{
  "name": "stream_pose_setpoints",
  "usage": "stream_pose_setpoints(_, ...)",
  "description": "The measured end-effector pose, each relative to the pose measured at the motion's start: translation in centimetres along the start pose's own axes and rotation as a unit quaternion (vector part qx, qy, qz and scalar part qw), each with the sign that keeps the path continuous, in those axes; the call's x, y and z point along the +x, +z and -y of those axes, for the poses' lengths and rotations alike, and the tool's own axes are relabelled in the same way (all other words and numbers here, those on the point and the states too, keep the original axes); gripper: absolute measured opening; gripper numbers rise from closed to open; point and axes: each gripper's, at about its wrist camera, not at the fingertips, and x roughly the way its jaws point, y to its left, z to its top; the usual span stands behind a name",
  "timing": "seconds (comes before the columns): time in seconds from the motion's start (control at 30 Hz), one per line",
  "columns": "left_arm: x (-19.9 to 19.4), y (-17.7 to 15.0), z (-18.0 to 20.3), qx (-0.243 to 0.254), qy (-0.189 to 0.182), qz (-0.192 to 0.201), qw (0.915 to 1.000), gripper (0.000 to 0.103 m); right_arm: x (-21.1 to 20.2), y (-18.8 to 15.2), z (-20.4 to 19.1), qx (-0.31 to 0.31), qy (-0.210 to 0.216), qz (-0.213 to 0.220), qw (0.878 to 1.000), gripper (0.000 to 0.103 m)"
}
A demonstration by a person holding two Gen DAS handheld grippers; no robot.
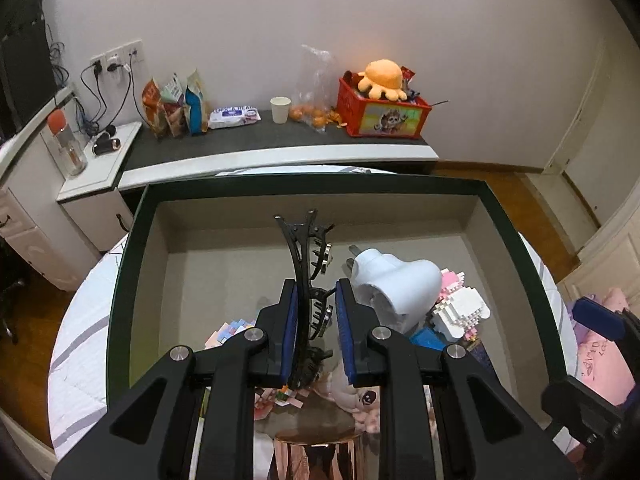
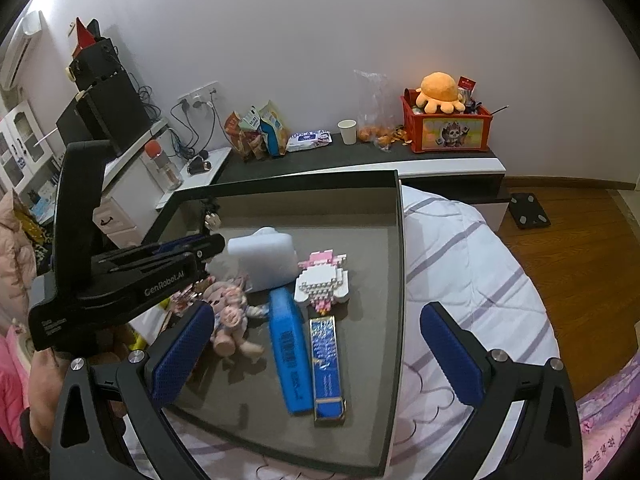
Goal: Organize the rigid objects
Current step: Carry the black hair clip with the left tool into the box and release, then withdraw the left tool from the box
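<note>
Hair claw clip [image 1: 308, 280], black, light, stiff plastic with snaggy teeth, is clenched in my left hand-held gripper [image 1: 316, 308] above the box [image 1: 120, 280]; gripping its spine suits it. My right hand-held gripper [image 2: 316, 356] hangs released.

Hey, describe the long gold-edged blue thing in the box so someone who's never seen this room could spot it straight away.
Find the big dark-rimmed box on the striped bedding. Along its right wall lies the gold-edged blue comb, just below the white and pink brick figure. Unlike the plain blue case beside it, it is glittery, gold-framed and shows rows of teeth.
</note>
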Motion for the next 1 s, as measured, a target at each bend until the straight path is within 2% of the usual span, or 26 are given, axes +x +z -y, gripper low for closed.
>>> stream_pose_setpoints(0.23, 0.8, 0.0, 0.0, -0.004, 0.006, -0.020, 0.9998, 0.020, 2.1, 0.8, 0.1, -0.002, 0.003, -0.013, 1.000, 0.103)
stream_pose_setpoints(0.3, 1.0, 0.1, 0.0, -0.002, 0.010, -0.028, 0.9996, 0.025, 2.3, 0.8, 0.0, -0.003, 0.005, -0.015, 1.000, 0.103)
stream_pose_setpoints(0.33, 1.1, 0.0, 0.2, 0.000, 0.011, -0.030, 0.9995, 0.029, 2.3, 0.7, 0.0, -0.004, 0.003, -0.014, 1.000, 0.103)
stream_pose_setpoints(0.4, 0.9, 0.0, 0.3, 0.004, 0.019, -0.029, 0.9994, 0.058, 2.3, 0.7, 0.1, -0.001, 0.005, -0.014, 1.000, 0.103)
stream_pose_setpoints(0.5, 0.2, 0.0, 0.4, 0.002, 0.024, -0.014, 0.9996, 0.077, 2.0, 0.6, 0.1, 0.000, 0.003, -0.013, 1.000, 0.103)
stream_pose_setpoints(0.6, -0.1, -0.1, 0.3, -0.002, 0.030, -0.011, 0.9995, 0.086, 1.6, 0.6, 0.1, 0.002, 0.001, -0.010, 1.000, 0.103)
stream_pose_setpoints(0.8, -2.1, -0.4, 0.5, 0.001, 0.031, 0.007, 0.9995, 0.097, 0.6, 0.6, 0.0, 0.004, -0.006, 0.000, 1.000, 0.103)
stream_pose_setpoints(1.0, -4.9, -1.1, 0.9, 0.003, 0.039, 0.028, 0.9988, 0.099, -0.9, 0.2, -0.5, 0.005, -0.011, 0.011, 1.000, 0.103)
